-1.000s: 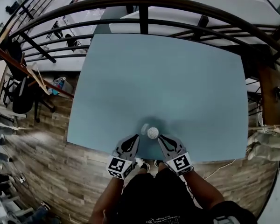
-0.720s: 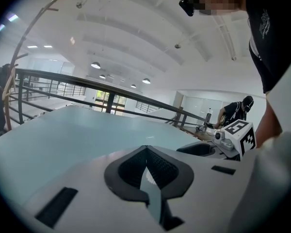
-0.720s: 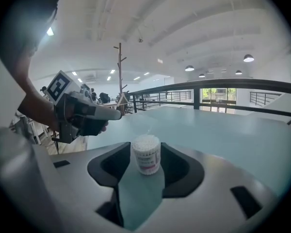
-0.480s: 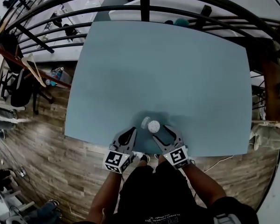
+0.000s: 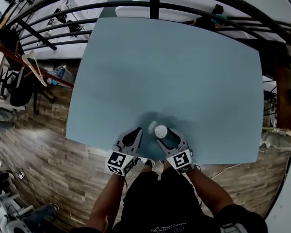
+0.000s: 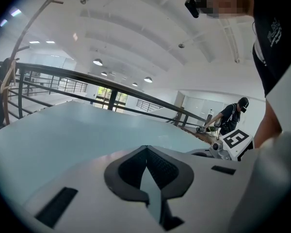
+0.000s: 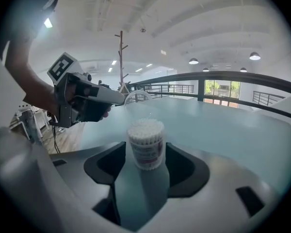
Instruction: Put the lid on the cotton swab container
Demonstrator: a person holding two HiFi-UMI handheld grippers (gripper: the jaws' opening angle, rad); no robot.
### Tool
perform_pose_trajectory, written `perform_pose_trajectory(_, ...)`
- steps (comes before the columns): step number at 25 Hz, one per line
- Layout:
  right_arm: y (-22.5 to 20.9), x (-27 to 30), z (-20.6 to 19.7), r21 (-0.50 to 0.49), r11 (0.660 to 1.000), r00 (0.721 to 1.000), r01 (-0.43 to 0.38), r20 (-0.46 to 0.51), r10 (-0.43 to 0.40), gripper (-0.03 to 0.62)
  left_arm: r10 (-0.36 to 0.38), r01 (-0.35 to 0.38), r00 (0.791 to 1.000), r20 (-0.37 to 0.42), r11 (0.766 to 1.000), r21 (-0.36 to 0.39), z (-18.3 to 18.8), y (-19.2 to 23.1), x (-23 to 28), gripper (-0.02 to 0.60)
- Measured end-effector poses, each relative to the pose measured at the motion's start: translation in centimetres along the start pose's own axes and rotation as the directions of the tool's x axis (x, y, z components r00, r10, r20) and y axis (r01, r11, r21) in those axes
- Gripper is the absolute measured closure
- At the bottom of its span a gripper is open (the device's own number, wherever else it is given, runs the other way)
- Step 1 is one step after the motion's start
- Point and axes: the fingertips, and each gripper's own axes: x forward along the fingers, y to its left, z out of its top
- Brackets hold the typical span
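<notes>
Head view: uncapped cotton swab container (image 5: 160,130) seen on table (image 5: 174,72) between right gripper (image 5: 167,138) fingers, clear lid (image 5: 151,126) just ahead of left gripper (image 5: 132,138) tips, left gripper view: fingers closed, nothing held, right gripper view: jaws just opened wide, container upright between pads, not clamped.

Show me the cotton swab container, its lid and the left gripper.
cotton swab container (image 7: 145,147): right gripper view, its labelled side.
lid (image 5: 151,127): head view, its clear top.
left gripper (image 7: 121,99): right gripper view, its closed tips.
</notes>
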Motion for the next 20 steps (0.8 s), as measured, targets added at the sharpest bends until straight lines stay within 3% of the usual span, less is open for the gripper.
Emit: perform_pose_trajectory(20,-0.3,1.0,0.3,-0.032,0.999,1.000,0.001,-0.005,-0.001,0.347,-0.011,0.011,1.000,-0.026,1.000,0.004,-0.5,0.3,0.4,0.571)
